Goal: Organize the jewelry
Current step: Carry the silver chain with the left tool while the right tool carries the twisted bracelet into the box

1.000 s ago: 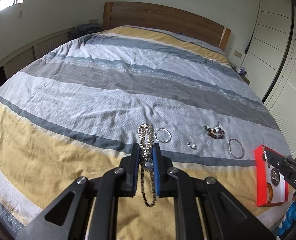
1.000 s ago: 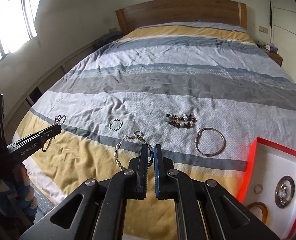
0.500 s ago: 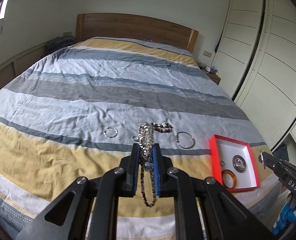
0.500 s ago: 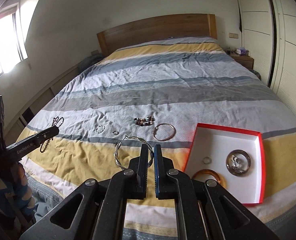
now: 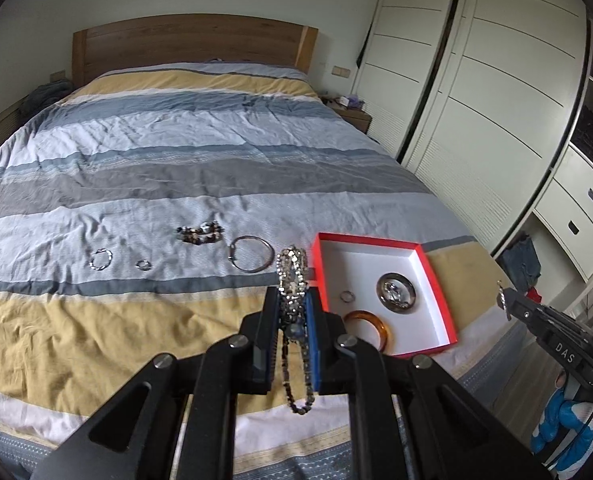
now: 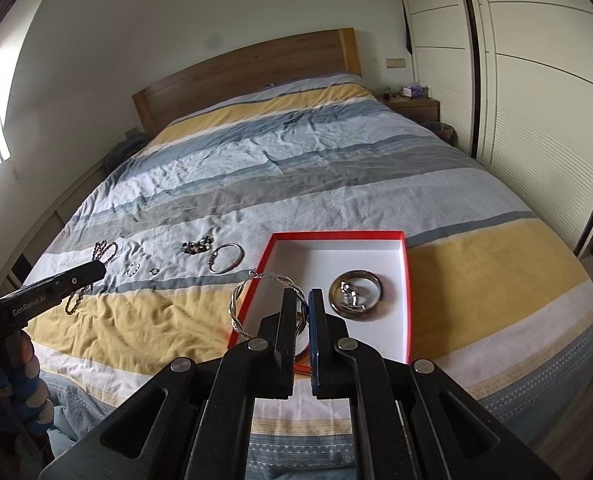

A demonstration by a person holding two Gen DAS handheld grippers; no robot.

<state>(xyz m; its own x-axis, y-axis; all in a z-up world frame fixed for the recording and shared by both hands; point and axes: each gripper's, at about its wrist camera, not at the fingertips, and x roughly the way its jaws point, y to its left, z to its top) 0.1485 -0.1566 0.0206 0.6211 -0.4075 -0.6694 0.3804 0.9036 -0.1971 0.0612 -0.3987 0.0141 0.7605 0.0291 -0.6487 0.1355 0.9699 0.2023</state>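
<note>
My left gripper is shut on a silver chain necklace that loops above and hangs below the jaws, just left of the red box. My right gripper is shut on a twisted silver bangle held over the left edge of the red box. The box holds a dark bangle, an amber bangle and a small ring. On the bed lie a beaded bracelet, a silver bangle, a small ring and a small bracelet.
The striped duvet covers the bed, with a wooden headboard behind. White wardrobe doors stand along the right. The bed's front edge drops off close below the box.
Both grippers have swung right with their jewelry. The red box now sits close under the right gripper and beside the left one. Both stay shut.
</note>
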